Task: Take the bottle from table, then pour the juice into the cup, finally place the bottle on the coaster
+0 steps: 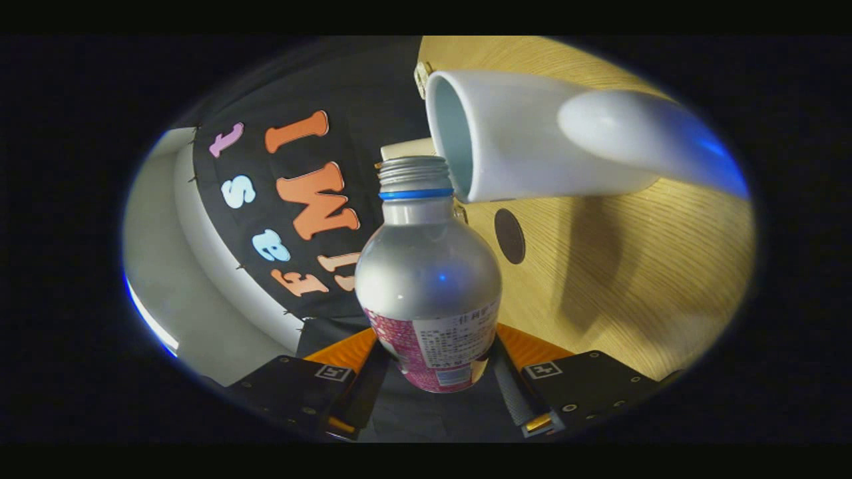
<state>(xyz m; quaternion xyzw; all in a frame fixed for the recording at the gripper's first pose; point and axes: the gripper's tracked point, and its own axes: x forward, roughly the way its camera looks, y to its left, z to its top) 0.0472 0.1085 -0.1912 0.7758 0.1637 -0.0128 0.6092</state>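
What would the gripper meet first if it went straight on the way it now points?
Probably the white cup. The gripper has its jaws shut on the bottle, whose open mouth already sits just at the cup's rim, so the bottle would touch it first; exact depth is unclear.

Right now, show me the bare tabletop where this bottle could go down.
Bare wooden tabletop spreads beyond the round dark coaster, below the white ceramic cup. It is crowded at the silver metal bottle, mouth against the cup's rim. The jaws clamp the bottle's labelled base.
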